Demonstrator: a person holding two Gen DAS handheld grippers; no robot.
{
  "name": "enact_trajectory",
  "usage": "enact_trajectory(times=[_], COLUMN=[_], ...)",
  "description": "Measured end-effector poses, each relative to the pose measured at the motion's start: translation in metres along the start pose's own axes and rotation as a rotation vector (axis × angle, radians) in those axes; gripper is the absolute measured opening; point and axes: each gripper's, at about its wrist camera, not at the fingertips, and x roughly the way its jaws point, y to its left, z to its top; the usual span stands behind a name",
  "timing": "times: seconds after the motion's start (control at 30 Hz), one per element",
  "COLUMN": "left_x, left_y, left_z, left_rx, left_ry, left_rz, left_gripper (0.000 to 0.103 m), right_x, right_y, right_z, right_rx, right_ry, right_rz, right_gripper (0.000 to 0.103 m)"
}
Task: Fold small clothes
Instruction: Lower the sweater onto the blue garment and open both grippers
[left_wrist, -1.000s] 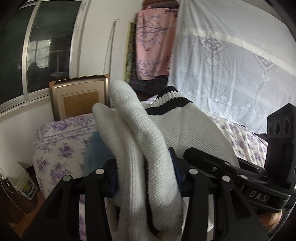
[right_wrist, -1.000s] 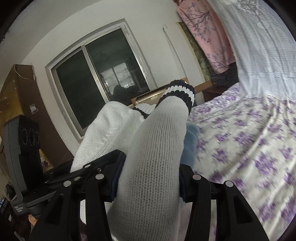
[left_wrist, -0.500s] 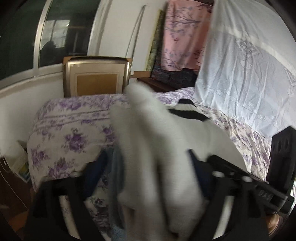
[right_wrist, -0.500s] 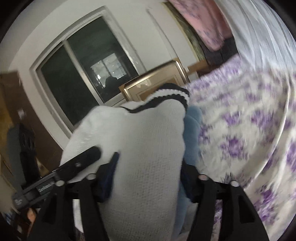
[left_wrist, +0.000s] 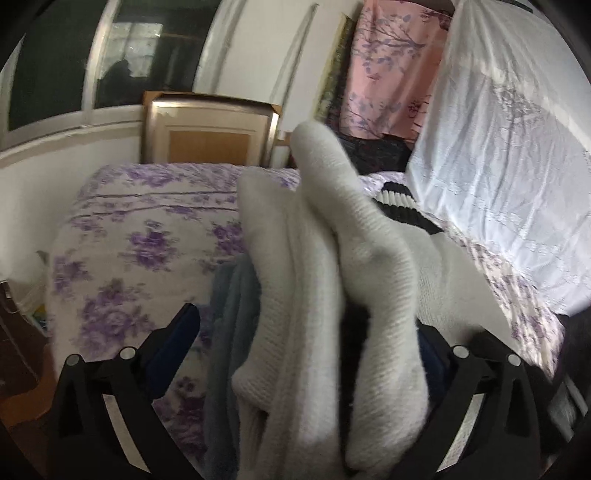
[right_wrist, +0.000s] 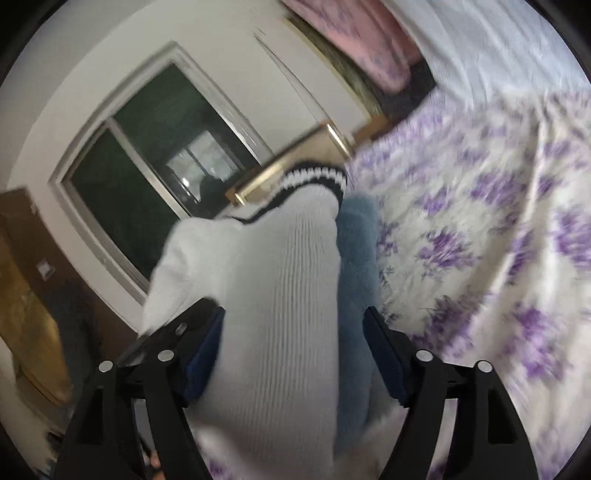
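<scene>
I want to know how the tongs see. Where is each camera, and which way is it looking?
Left wrist: rides behind the left tongs, looking along them over the white sock to the flowery bed; its black fingers show.
Right wrist: rides behind the right tongs, looking over the sock toward the window; its black fingers show.
Both see the sock, a blue cloth and the bed.

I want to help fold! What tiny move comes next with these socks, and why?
Probably lower the white socks onto the bed and open the right claw: the left claw gapes loose around them, so only the right seems to pinch.
</scene>
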Motion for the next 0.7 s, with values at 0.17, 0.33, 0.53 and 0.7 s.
enact_trajectory(times=[0.17, 0.33, 0.53, 0.7], left_x=[-0.038, -0.086, -0.141, -0.183], left_y=[-0.007, -0.027, -0.05, -0.067], left_z=[-0.01, -0.03, -0.051, -0.074], left_rx=[-0.05, 0.045, 0.117, 0.106], left_ry=[0.01, -0.037, -0.076, -0.079], left_rz=[0.09, 0.211, 0.376, 0.436], left_gripper=[0.099, 0.099, 0.099, 0.099], right_x=[-0.041, -0.06, -0.095, -0.141], right_y=[0.018, 0.022, 0.052, 0.069], right_z=[-0.017, -0.026, -0.043, -0.044], right_rx=[-0.156, -0.152, -0.27, -0.307], right_ry=[-0.063, 0.003, 0.048, -0.005], right_rz=[-0.092, -0.133, -0.165, -0.156], right_gripper=[0.082, 0.083, 0.092, 0.099])
